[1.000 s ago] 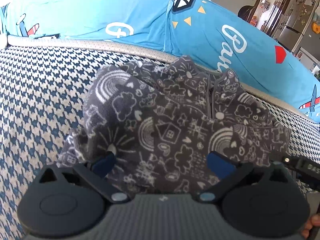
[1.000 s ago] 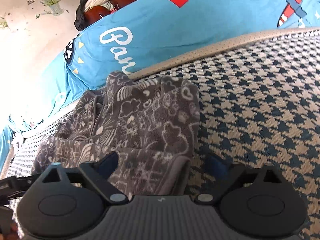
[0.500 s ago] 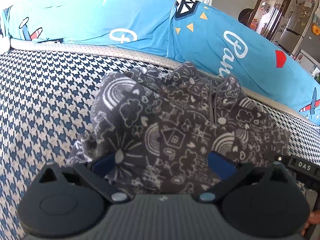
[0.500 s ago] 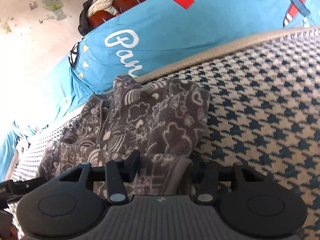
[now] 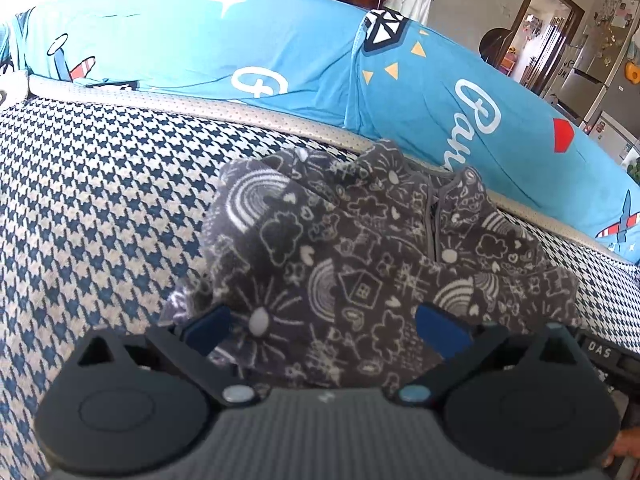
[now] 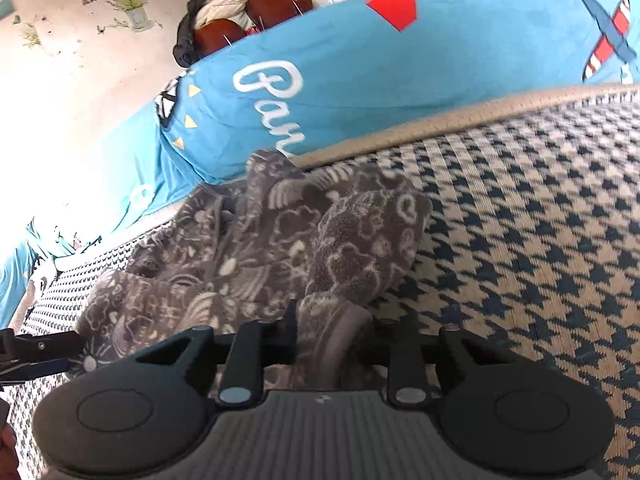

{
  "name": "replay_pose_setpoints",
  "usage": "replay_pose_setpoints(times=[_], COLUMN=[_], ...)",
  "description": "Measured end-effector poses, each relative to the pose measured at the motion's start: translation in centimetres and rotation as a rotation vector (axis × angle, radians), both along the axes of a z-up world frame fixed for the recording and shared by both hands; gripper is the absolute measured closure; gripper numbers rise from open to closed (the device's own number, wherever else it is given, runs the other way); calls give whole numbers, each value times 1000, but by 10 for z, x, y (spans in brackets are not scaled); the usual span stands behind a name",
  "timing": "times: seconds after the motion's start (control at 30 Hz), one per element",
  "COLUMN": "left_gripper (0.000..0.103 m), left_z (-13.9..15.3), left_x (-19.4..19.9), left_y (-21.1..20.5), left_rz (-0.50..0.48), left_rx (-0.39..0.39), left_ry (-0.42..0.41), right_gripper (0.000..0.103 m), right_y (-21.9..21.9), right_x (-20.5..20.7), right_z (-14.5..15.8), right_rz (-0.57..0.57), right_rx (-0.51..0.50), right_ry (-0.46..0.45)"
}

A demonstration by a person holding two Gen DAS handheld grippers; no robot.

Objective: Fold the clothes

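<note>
A grey fleece garment (image 5: 360, 248) printed with white doodles lies crumpled on the houndstooth sofa seat (image 5: 100, 220), its zip collar toward the blue cushions. My left gripper (image 5: 323, 330) stands open over the garment's near edge, blue pads wide apart with fabric lying between them, unpinched. In the right wrist view the same garment (image 6: 280, 232) spreads to the left. My right gripper (image 6: 333, 326) has its jaws closing on the garment's thick hem fold, which fills the narrow gap and is pressed from both sides. The left gripper's tip (image 6: 36, 354) shows at the left edge.
Two blue printed cushions (image 5: 200, 48) line the back of the seat behind a beige piped edge (image 6: 440, 120). Bare houndstooth seat (image 6: 540, 240) stretches to the right of the garment. Chairs, a doorway and a fridge stand beyond the sofa.
The right gripper's jaws went from wide apart to narrow, pinching the garment's hem between them. The left gripper stayed open in about the same place.
</note>
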State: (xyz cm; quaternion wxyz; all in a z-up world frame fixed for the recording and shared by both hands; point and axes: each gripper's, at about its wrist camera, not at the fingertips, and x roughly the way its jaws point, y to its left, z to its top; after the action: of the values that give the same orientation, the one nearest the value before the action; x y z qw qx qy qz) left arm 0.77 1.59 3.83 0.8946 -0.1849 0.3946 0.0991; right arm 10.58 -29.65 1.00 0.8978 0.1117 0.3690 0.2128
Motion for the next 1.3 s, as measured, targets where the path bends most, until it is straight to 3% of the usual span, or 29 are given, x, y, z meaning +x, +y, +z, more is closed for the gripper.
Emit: replay_pose_setpoints(times=[0.3,0.67,0.83,1.03,1.3], left_gripper=[0,0,0,0,0], left_z=[8,21,29,32,34], left_x=[-13,-47,-65,-78,-82], left_y=[27,85,114,132,133], left_rz=[56,201,282,325,333], left_rx=[-6,-70,-93,-92,-93], left_ry=[-15,-53,-76,-86,-100], right_gripper=[82,84,84,83,83], right_y=[38,145,202,246,257], right_x=[-23,-45,-56,-49,-54], right_z=[45,73,59,9,7], right_rz=[9,154,255,307,307], right_rx=[43,-23,-96,-169,-173], right_ry=[-121,-262,-303,-220,-256])
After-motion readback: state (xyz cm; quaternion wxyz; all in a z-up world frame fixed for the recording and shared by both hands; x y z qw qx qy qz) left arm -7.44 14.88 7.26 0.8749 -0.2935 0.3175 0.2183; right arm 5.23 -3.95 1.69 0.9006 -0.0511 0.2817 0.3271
